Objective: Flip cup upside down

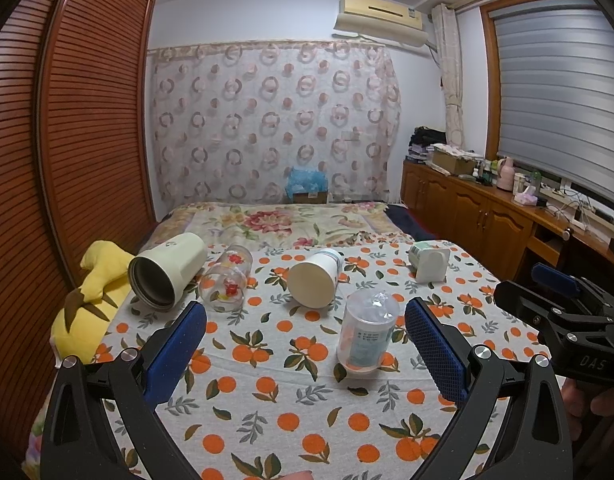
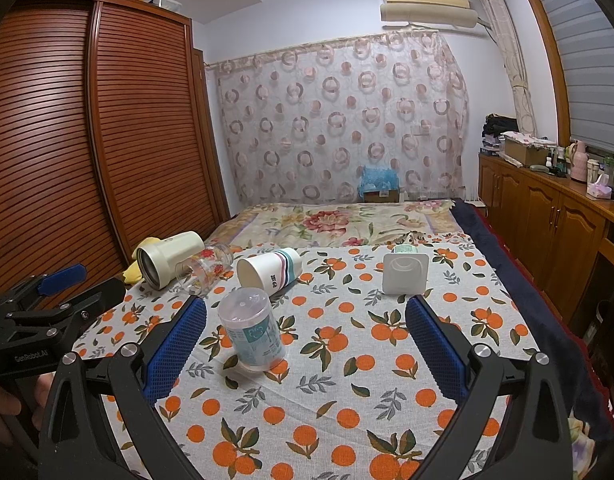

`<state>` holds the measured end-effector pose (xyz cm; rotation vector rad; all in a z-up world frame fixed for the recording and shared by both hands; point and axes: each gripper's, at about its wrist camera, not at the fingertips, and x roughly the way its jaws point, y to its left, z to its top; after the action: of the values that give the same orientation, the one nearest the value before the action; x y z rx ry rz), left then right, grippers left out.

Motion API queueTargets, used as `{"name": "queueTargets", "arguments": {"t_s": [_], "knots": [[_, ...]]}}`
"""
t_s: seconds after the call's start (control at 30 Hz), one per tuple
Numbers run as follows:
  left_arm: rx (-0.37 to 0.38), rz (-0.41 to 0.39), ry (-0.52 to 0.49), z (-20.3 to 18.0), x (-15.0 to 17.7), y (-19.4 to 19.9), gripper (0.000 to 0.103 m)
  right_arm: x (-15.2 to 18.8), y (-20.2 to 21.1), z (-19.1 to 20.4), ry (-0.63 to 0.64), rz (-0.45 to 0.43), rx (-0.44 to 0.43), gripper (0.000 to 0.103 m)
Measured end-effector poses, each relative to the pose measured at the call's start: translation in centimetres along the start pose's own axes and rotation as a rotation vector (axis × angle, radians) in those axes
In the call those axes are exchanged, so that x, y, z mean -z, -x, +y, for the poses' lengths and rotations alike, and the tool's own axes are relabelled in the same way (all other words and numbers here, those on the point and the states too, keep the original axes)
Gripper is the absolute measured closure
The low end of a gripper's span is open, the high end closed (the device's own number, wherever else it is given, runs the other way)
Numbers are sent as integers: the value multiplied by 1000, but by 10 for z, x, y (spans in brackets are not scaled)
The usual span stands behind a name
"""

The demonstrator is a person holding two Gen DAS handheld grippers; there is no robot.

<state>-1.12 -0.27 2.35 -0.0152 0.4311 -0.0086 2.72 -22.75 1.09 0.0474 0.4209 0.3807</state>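
A clear plastic cup (image 1: 367, 330) with a pale label stands upside down on the orange-print cloth (image 1: 267, 400); it also shows in the right wrist view (image 2: 253, 330). A paper cup (image 1: 315, 276) (image 2: 269, 270), a flowered glass (image 1: 227, 280) (image 2: 205, 266) and a cream mug (image 1: 167, 270) (image 2: 169, 258) lie on their sides behind it. A white square-based cup (image 1: 429, 262) (image 2: 405, 274) lies at the right. My left gripper (image 1: 305, 342) is open and empty, with the clear cup between its fingers. My right gripper (image 2: 305, 340) is open and empty just right of that cup.
A yellow plush toy (image 1: 91, 300) lies at the cloth's left edge by the slatted wardrobe (image 1: 87, 120). A wooden cabinet (image 1: 487, 216) with clutter runs along the right. A flowered blanket (image 1: 287, 220) covers the bed beyond the cloth.
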Motion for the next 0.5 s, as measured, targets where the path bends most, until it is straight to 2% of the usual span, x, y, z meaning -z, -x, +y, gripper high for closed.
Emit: {"name": "queueTargets", "arguments": {"t_s": [0.5], "knots": [[0, -2, -1, -1, 0, 0, 8, 0, 0, 0, -1, 0, 0, 3]]}}
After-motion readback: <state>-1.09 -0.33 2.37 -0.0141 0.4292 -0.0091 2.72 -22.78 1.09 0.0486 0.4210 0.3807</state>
